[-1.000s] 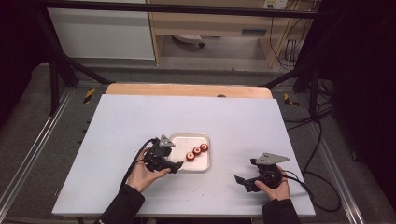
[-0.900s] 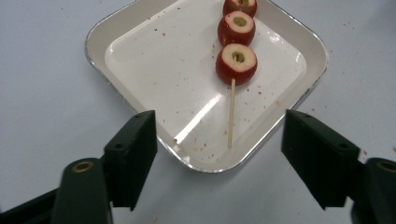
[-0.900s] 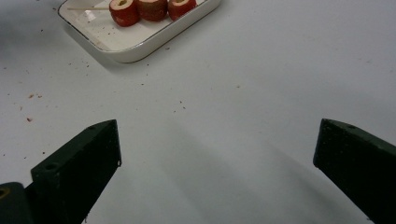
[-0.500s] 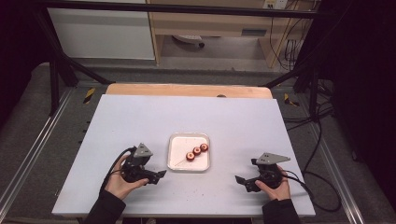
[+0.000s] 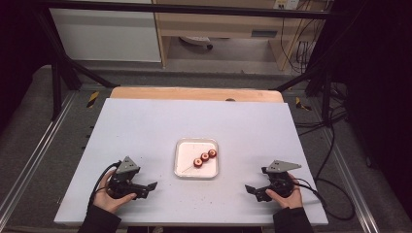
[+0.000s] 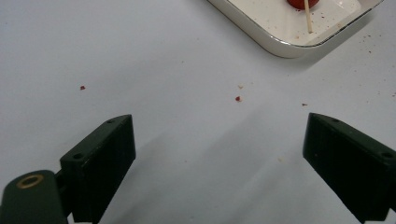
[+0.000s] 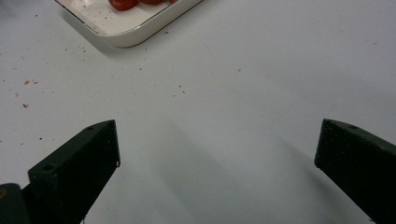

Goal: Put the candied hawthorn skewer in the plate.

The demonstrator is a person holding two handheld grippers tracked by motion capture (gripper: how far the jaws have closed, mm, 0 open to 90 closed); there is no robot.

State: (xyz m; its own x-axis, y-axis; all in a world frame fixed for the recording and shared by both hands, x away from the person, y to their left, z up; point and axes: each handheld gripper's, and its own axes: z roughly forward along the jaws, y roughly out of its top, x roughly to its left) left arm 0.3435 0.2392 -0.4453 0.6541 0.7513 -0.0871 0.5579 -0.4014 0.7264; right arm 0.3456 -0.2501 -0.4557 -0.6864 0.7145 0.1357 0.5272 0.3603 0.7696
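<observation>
Our pale grey table (image 5: 160, 121) carries little. Near its front left corner our left gripper (image 5: 144, 187) has just been opening and stands wide, empty. At the middle, toward the front edge, the white square tray (image 5: 187, 171) holds a thin wooden skewer with three red fruit pieces (image 5: 204, 156): light, brittle, sticky, best pinched by its bare stick end. Near the front right corner, our right gripper (image 5: 252, 190) gapes empty.

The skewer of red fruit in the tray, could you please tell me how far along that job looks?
Done: the skewer carries three red pieces and lies in the white tray. In hand: nothing; the left gripper, just opened, and the right gripper rest open and empty on the table. Left: apparently nothing.
</observation>
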